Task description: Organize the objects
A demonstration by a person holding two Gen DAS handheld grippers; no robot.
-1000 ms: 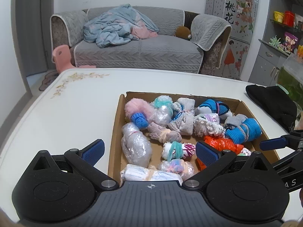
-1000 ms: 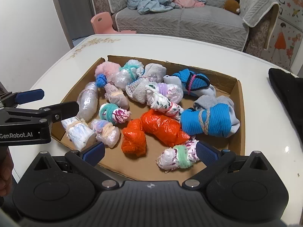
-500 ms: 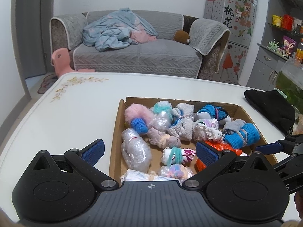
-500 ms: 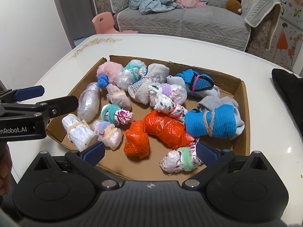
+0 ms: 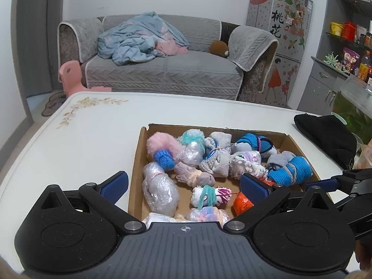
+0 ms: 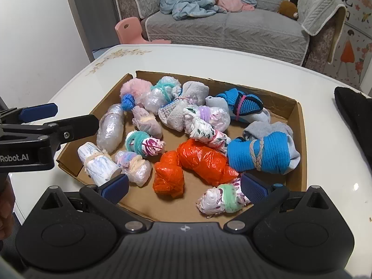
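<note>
Both the left claw [image 5: 183, 186] and right claw [image 6: 184, 186] hover spread and empty at the near edge of the shallow brown cardboard tray [image 6: 300, 125] on the white desk [image 6: 267, 65], where tightly packed, slippery plastic-wrapped bundles [image 6: 202, 160] risk a snagged neighbour or a slipped grip.

From the left wrist, the gripper body covers the box's [image 5: 137, 162] near wall and most of the white bundle [image 5: 160, 218] there. Its right finger [image 5: 253, 187] hides nearly all of the orange bundle [image 5: 241, 203]. The right gripper [image 5: 325, 183] runs off the frame's edge. Shelf labels [image 5: 348, 57] are too small to read. From the right wrist, the black cloth [image 6: 353, 109] is cut off at the side, and the floral bundle [image 6: 220, 201] sits partly behind a finger [image 6: 254, 187].
</note>
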